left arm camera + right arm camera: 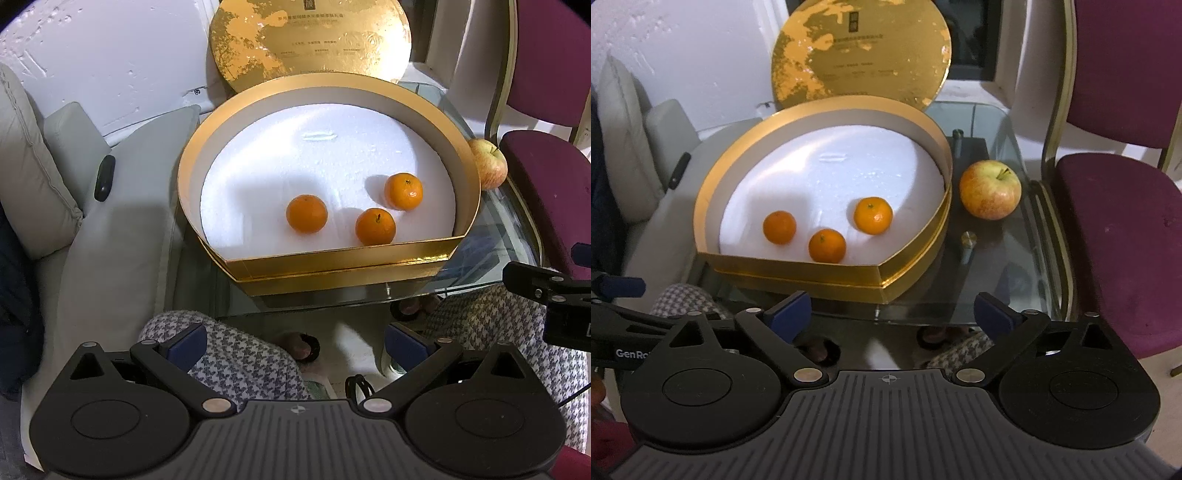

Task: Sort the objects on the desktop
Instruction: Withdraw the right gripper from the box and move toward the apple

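Observation:
A gold box (334, 264) with a white foam floor sits on a glass table (1004, 273); it also shows in the right wrist view (798, 271). Three oranges lie in it: left (306, 213), middle (375, 226), right (403, 191). In the right wrist view they show at left (779, 227), middle (827, 245) and right (873, 215). An apple (990, 189) stands on the glass just right of the box, partly hidden behind the box wall in the left wrist view (489, 162). My left gripper (295, 341) is open and empty, in front of the table. My right gripper (892, 312) is open and empty at the table's front edge.
The box's round gold lid (860, 55) leans upright behind the box. A purple chair (1123, 236) stands right of the table. A grey sofa (33, 177) with a dark remote (104, 177) is on the left. The person's checked trouser legs (236, 362) are below the grippers.

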The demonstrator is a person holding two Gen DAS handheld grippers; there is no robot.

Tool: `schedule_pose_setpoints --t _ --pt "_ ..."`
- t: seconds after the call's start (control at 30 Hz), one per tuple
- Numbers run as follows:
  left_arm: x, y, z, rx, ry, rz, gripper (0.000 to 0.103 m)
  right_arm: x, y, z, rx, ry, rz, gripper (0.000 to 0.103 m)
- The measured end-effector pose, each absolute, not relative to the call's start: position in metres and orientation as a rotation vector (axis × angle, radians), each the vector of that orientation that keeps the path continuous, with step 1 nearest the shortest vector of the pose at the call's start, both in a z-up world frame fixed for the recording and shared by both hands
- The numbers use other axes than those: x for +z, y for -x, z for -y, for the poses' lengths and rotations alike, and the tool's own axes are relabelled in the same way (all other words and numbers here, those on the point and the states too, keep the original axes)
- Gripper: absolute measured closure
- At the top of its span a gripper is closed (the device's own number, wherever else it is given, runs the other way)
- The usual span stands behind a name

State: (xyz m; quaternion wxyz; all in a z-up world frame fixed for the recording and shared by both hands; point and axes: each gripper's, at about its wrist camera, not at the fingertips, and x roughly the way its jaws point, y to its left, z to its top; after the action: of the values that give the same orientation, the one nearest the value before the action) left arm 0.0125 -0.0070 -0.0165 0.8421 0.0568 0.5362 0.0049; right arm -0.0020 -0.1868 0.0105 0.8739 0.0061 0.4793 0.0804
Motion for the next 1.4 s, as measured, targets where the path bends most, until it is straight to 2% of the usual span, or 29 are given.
schedule_pose_setpoints --t 0.27,1.4 --pt "-0.016 -0.014 0.013 0.000 -0.140 -1.134 0.001 0.011 0.003 0.191 0.158 -0.012 -1.000 0.002" --pt "-0.019 -0.023 0.032 -0.039 -0.201 -1.147 0.001 0.000 -0.003 0.209 0.117 -0.043 -1.034 0.001"
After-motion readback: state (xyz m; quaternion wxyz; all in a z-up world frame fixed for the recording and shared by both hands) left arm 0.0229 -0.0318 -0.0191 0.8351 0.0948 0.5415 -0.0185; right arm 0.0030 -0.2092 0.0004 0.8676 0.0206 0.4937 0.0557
